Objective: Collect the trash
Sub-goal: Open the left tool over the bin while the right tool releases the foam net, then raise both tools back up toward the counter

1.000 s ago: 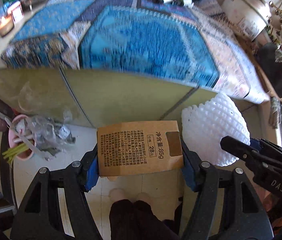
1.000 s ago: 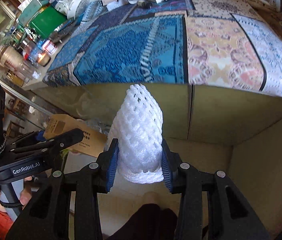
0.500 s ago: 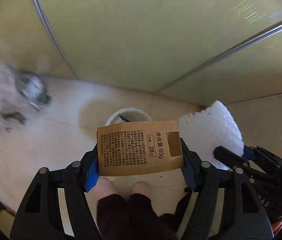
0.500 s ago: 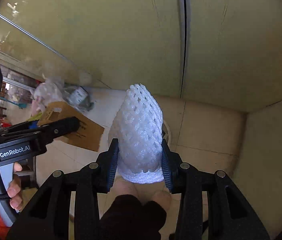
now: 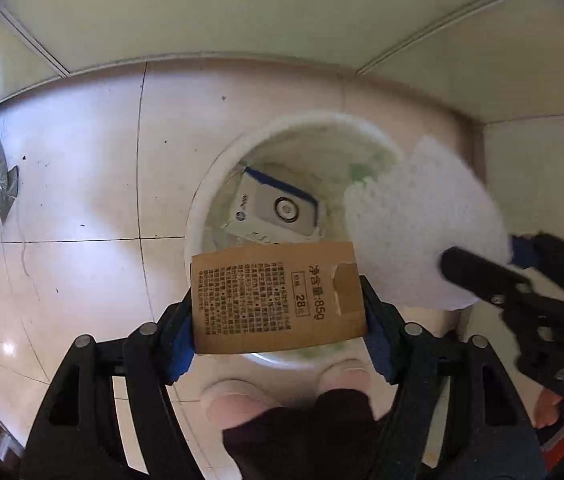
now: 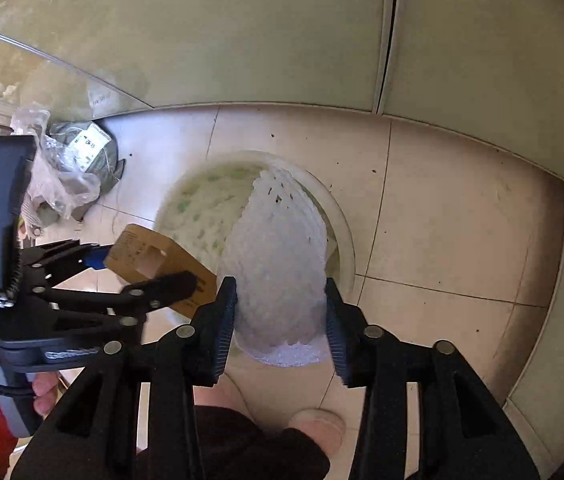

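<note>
My left gripper is shut on a flat brown cardboard package with printed text, held over the near rim of a white trash bin on the floor. My right gripper is shut on a white foam net sleeve, held above the same bin. The sleeve also shows in the left wrist view, the cardboard in the right wrist view. A white and blue carton lies inside the bin.
Pale tiled floor surrounds the bin. Greenish cabinet fronts stand just behind it. A heap of plastic bags and a grey parcel lies on the floor to the left. The person's feet are below the grippers.
Both grippers have swung down from the patterned tabletop toward the floor and now hang over the bin, which has come into full view. Both still hold their items.
</note>
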The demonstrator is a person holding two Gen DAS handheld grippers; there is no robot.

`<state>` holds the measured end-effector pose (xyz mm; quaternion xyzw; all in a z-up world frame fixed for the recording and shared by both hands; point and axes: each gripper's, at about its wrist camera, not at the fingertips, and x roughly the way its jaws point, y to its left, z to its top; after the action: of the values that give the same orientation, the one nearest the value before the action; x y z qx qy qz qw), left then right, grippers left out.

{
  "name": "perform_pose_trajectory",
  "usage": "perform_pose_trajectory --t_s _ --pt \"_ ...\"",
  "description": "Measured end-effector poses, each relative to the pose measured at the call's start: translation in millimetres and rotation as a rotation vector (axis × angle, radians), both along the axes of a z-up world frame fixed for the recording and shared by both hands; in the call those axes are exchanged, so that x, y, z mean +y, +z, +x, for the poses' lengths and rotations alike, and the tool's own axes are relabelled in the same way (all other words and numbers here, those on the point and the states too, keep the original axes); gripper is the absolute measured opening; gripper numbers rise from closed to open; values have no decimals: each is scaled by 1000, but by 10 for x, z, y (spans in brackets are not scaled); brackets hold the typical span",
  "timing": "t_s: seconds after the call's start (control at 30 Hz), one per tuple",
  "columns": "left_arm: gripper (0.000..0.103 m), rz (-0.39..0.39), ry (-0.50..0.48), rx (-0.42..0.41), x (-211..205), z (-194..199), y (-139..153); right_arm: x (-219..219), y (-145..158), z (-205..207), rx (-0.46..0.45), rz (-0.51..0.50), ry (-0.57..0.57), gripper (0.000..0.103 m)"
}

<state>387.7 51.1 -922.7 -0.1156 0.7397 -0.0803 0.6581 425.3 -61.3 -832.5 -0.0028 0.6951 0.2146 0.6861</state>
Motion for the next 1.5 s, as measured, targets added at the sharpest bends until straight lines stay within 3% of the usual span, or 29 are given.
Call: perform_pose_trajectory --t_s 0.1,0.27,0.37,0.5,0.6,0.77,0.97,1.07,1.3,1.5 --pt "70 -13 -6 8 -13 2 -67 -70 9 -5 -29 -20 -9 45" --pt "71 15 -27 -30 -61 36 34 -186 22 14 4 7 -23 49" --pt "74 17 -33 -56 -25 50 111 -217 127 -4 0 12 -11 50" --pt "76 33 -28 -65 -17 46 149 -230 304 -42 -22 22 -3 60" --pt "76 48 7 -69 48 33 247 -228 374 -57 -33 28 7 63" --pt "76 62 112 -95 209 -68 672 -232 670 -112 -42 29 4 63" --pt "76 58 207 -142 349 -239 1701 -254 1720 -216 -109 35 8 63" --pt "76 66 230 -185 420 -282 2429 -251 2382 -202 -149 59 -5 63" --pt "76 72 285 -352 544 -368 4295 -306 4235 -190 -304 121 -46 63" --pt "76 99 306 -510 672 -331 5814 -389 5579 -207 -447 145 -91 63"
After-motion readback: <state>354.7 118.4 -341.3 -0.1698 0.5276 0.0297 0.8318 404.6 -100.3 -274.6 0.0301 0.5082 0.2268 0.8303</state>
